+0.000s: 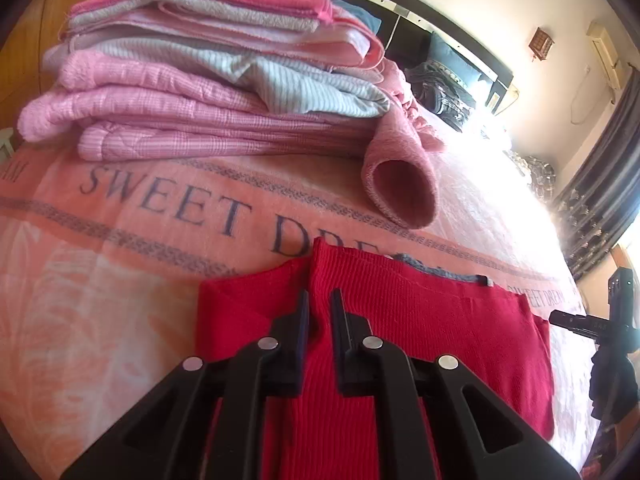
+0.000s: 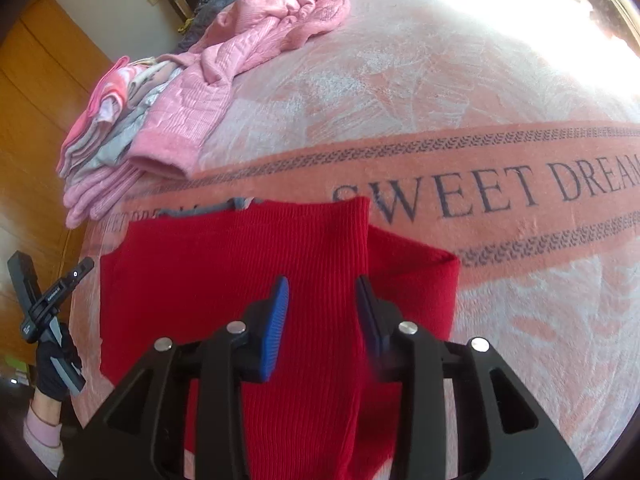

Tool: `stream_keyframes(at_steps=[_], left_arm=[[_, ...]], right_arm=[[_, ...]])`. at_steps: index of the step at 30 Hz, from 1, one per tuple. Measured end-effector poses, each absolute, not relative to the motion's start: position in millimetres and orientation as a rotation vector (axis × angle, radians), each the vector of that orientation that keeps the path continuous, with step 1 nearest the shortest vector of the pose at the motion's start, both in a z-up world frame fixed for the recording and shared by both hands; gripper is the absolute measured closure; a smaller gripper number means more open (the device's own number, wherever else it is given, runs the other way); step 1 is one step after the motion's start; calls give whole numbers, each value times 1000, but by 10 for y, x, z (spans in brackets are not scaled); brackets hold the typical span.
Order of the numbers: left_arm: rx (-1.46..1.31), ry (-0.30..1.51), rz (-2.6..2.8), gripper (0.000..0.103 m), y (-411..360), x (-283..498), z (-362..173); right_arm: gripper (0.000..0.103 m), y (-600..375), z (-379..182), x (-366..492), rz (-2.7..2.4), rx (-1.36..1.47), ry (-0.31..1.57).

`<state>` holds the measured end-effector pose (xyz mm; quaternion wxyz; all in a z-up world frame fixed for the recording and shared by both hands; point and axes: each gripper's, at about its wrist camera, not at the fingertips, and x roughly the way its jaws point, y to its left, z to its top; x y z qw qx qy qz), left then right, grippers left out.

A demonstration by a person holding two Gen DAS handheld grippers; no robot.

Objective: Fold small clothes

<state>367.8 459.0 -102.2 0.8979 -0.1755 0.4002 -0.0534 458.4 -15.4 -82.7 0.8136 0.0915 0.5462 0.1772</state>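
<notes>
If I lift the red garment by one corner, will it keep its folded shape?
Probably not. The red garment is ribbed knit, so it likely hangs limp and its folded flap falls open. It looks thin and light. Pushed across the blanket, it may bunch rather than slide.

Both wrist cameras looked forward and down, close over the bed point(image 1: 120, 208), from opposite sides, sharing the red garment point(image 1: 440, 320).

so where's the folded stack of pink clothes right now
The folded stack sits at the far left of the bed, beyond the red garment, beside the "SWEET DREAM" band.
</notes>
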Motion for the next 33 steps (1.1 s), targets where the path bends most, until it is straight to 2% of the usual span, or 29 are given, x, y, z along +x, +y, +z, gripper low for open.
stream_keyframes(at_steps=[1,5,12,13,14,16,21,24,33], left_arm=[[-352,828,-129,93,4568,3552,-960],[-382,865,-177,76,4500,3117,-942],[-476,956,-211,71,4332,2853,-1282],[-471,962,-217,69,4296,2851,-1313],[-459,968,-222,66,4258,2864,-1348],[-409,992,-223,65,4149,2878,-1400],[-273,1052,-241,65,3894,2890,-1532],[-227,1054,-246,64,3839,2886,-1602],[-300,1033,-274,63,3943,2887,-1628]], right_arm=[[66,-167,-795,4434,399,184,1185],[63,-229,-864,3878,433,156,1257],[65,-324,-1265,3463,436,207,1333],[73,-324,-1303,3455,447,222,1334],[86,-329,-1328,3461,470,249,1334],[98,-351,-1362,3442,497,307,1347],[99,-405,-1223,3367,488,253,1342],[99,-455,-1416,3355,455,247,1386],[99,-439,-1495,3338,456,253,1378]])
